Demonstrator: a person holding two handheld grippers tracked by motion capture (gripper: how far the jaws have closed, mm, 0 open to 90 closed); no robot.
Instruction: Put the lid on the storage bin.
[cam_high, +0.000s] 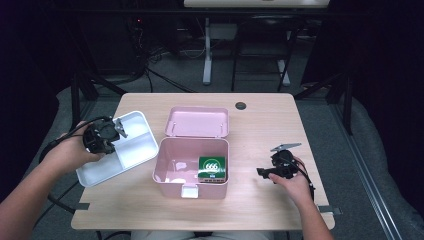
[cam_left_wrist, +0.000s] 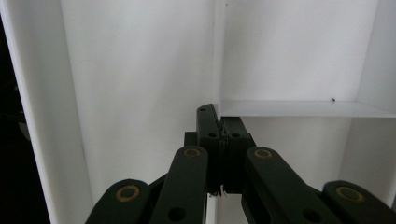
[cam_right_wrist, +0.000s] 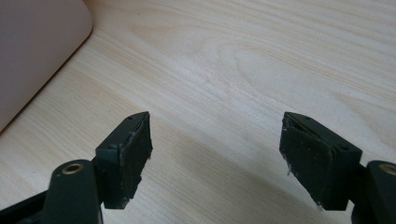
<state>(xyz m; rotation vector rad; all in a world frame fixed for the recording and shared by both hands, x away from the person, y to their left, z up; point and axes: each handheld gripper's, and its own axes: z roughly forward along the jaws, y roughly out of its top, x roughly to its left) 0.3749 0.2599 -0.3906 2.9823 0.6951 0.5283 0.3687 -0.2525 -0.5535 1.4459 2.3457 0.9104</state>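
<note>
A white tray (cam_high: 134, 152) with inner dividers lies at the table's left, its near corner past the edge. My left gripper (cam_high: 118, 129) is over it, held by a hand. In the left gripper view the left gripper (cam_left_wrist: 219, 120) is shut on the thin divider wall (cam_left_wrist: 217, 56) of the tray, where it meets a cross wall. An open pink box (cam_high: 165, 172) stands at the centre with its lid (cam_high: 197, 121) folded back and a green packet (cam_high: 212, 168) inside at the right. My right gripper (cam_high: 262, 172) rests low to the right of the box; its jaws (cam_right_wrist: 215, 140) stand open over bare wood.
The pink box's side (cam_right_wrist: 32, 51) shows at the left of the right gripper view. A dark round grommet (cam_high: 241, 105) sits in the tabletop (cam_high: 270, 130) near the far edge. Table legs and cables stand on the floor beyond.
</note>
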